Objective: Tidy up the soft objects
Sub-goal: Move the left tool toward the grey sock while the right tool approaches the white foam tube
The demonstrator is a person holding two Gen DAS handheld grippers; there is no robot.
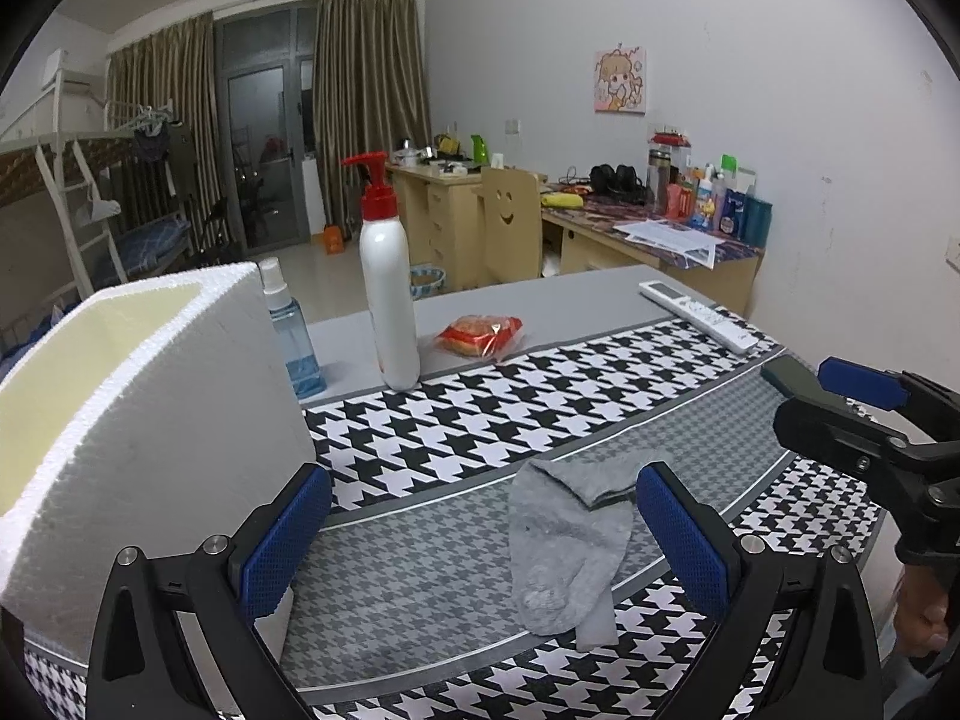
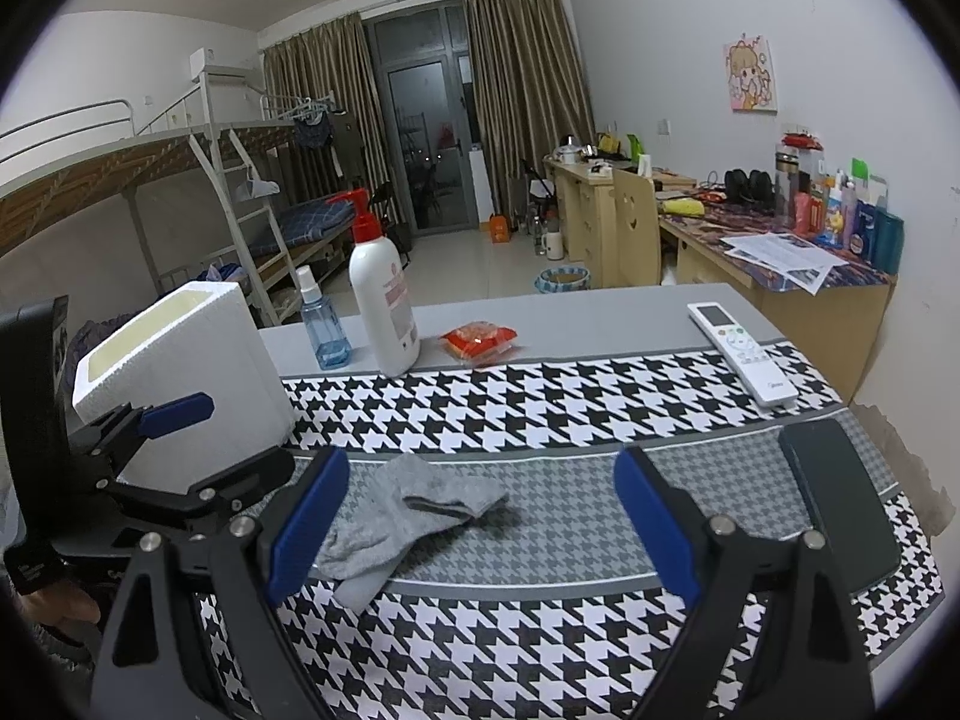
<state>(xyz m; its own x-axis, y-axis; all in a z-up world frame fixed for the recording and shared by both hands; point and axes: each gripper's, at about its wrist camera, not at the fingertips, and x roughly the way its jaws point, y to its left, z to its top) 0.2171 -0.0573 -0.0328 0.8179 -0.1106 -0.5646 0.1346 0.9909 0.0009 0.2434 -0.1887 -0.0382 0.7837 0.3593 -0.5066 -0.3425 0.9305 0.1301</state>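
Note:
A grey sock (image 1: 561,546) lies crumpled on the houndstooth cloth (image 1: 480,414); it also shows in the right wrist view (image 2: 408,516). My left gripper (image 1: 483,534) is open and empty, low over the cloth, with the sock just inside its right finger. My right gripper (image 2: 480,516) is open and empty, the sock near its left finger. A white foam box (image 1: 132,420) with an open top stands at the left, also in the right wrist view (image 2: 192,372). The right gripper shows at the edge of the left wrist view (image 1: 864,408).
On the table's far side stand a white pump bottle (image 1: 387,282), a blue spray bottle (image 1: 291,330), a red snack packet (image 1: 480,333) and a white remote (image 1: 699,315). A black phone (image 2: 840,492) lies at the right. Desks, a chair and a bunk bed stand behind.

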